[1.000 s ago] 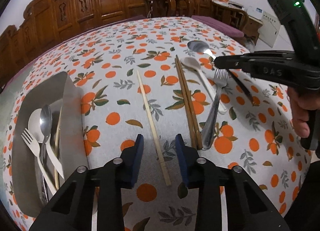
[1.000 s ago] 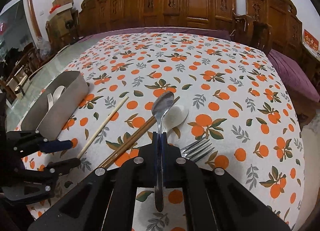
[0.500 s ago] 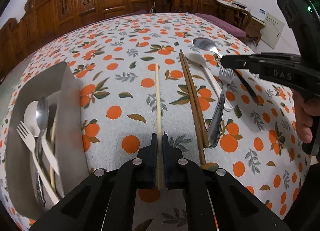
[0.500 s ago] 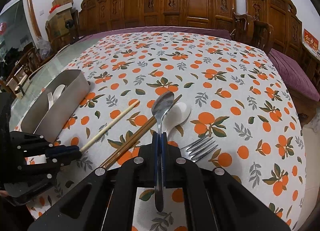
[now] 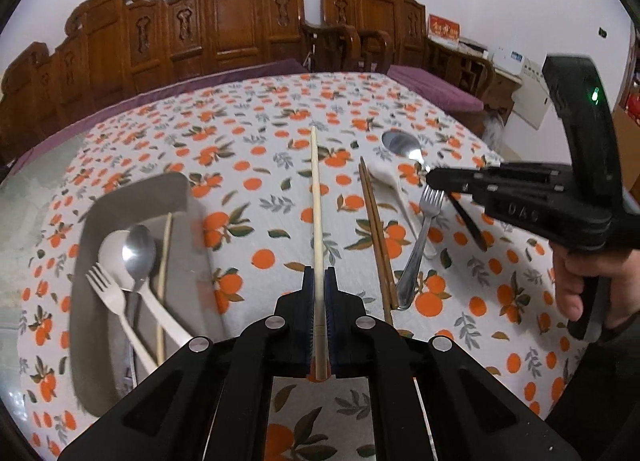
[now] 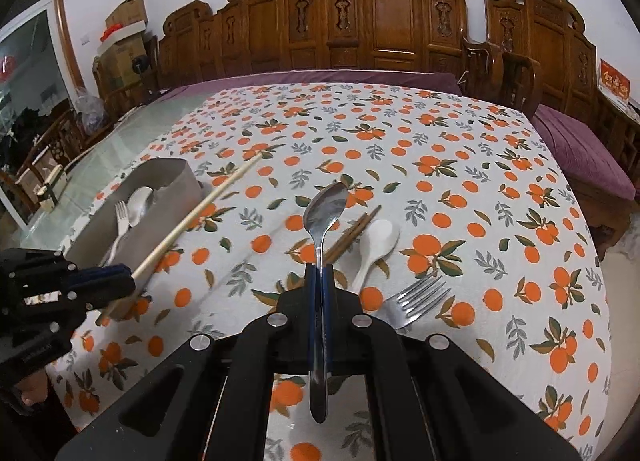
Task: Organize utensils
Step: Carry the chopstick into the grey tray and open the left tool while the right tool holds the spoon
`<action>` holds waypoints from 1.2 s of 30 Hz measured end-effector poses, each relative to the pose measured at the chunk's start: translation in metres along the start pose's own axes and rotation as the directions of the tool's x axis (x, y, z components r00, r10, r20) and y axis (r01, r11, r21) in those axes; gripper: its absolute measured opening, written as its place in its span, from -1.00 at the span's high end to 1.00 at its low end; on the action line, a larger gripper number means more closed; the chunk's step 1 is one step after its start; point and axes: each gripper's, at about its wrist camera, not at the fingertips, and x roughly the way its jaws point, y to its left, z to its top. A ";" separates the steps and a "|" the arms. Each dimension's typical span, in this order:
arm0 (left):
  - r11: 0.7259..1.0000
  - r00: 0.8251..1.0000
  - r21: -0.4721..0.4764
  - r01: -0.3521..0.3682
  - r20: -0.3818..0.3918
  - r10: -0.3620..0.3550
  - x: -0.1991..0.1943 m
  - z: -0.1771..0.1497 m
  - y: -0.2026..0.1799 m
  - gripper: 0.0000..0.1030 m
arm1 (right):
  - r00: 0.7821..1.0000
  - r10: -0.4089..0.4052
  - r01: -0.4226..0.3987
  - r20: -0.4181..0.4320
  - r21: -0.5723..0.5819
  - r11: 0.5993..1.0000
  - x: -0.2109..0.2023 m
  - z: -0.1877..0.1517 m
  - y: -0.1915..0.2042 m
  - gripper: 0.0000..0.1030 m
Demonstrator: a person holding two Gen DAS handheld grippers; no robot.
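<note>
Over the table's white cloth printed with oranges and leaves (image 5: 256, 165), the left gripper (image 5: 319, 281) is clamped tight on a pale, light-wood chopstick (image 5: 317, 197); the stick runs straight out ahead between the blue pads, its near end poking back behind them, and from the right wrist view it is off the cloth, slanting up and away from the jaws toward the far end of the tray. Just left of that gripper sits a long grey metal tray (image 5: 182, 197) — inside lie a white plastic spoon (image 5: 120, 257), a steel spoon (image 5: 138, 249), a white plastic fork (image 5: 108, 293) and a second pale chopstick (image 5: 164, 261), all lengthwise and overlapping.

To the right, the right gripper (image 6: 319, 273) is closed on the handle of a shiny steel spoon (image 6: 325, 207); the bowl stands out ahead of the fingertips, the handle's end hangs behind them, and the spoon is clear of the table. Beneath and just beside it on the cloth lie a pair of dark brown wooden chopsticks (image 5: 376, 237), side by side and touching; right of them a white plastic spoon on the cloth (image 6: 376, 245); nearer still a steel fork (image 6: 420, 297), tines pointing away. A person's hand (image 5: 588, 281) grips the right tool's handle; carved wooden chairs (image 6: 380, 21) line the wall beyond the table.
</note>
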 end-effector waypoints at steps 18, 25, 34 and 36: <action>0.997 0.999 -0.067 -0.027 0.044 0.030 -0.044 -0.005 0.035 0.92 | 0.997 0.058 -0.055 0.043 -0.055 0.997 -0.020 0.002 0.047 0.92; 0.992 0.997 -0.106 -0.065 0.030 0.069 -0.052 -0.013 0.063 0.92 | 0.997 0.076 -0.073 0.034 -0.095 0.993 -0.018 -0.001 0.070 0.92; 0.986 0.995 -0.138 -0.094 -0.028 0.091 -0.040 -0.022 0.091 0.92 | 0.996 0.086 -0.084 0.016 -0.123 0.989 -0.014 -0.005 0.085 0.92; 0.984 0.995 -0.150 -0.097 -0.053 0.090 -0.032 -0.024 0.097 0.92 | 0.996 0.086 -0.084 0.013 -0.125 0.989 -0.013 -0.006 0.086 0.92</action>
